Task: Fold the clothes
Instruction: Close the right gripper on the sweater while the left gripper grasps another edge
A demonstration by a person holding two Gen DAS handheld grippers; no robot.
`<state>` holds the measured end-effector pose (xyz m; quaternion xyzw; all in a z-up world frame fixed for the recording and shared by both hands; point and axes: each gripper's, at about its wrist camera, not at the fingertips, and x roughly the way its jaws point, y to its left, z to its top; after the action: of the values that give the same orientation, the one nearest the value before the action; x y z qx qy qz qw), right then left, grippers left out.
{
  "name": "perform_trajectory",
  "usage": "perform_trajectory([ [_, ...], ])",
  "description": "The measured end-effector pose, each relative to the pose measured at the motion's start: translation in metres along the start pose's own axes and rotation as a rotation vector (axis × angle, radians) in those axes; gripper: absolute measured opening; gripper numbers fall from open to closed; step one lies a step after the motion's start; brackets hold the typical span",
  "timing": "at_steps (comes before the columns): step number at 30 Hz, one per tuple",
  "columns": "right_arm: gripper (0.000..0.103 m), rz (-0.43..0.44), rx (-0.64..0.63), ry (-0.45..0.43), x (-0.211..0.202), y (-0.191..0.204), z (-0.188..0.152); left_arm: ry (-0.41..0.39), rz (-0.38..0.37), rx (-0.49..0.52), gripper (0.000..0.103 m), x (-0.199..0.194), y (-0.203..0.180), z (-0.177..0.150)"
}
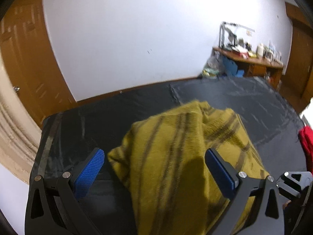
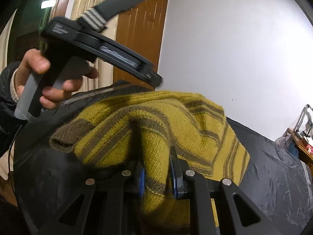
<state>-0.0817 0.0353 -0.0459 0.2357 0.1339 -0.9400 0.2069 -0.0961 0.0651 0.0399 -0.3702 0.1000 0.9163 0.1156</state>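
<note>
- mustard striped sweater (image 1: pixel 176 156) sits bunched on the black table cover (image 1: pixel 244 101), stripes running away from the left camera; true long axis unclear in the heap
- left gripper (image 1: pixel 154 154): fingers spread wide, above the sweater, gripping nothing
- right gripper (image 2: pixel 157 168): pinching a knit fold
- brown cuff (image 2: pixel 72 135) points left
- sweater's near edge is cut off, left view motion-blurred
</note>
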Motion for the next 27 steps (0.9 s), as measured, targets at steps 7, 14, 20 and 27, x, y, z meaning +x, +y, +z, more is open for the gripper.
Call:
perform_trajectory([
  [7,0.022,-0.003,-0.001,-0.001,0.017,0.005,0.006,0.113,-0.006,0.051,0.103,0.035,-0.012,0.007],
  [14,0.022,0.006,-0.001,0.003,0.031,0.009,0.016,0.190,-0.043,-0.093,0.101,0.063,0.034,0.001],
  [20,0.022,0.084,0.064,0.011,0.032,-0.013,0.023,0.187,-0.018,-0.131,0.097,0.070,0.057,-0.011],
  [27,0.024,0.175,0.140,0.021,0.033,-0.040,0.032,0.202,-0.101,-0.155,0.075,0.084,0.075,-0.015],
])
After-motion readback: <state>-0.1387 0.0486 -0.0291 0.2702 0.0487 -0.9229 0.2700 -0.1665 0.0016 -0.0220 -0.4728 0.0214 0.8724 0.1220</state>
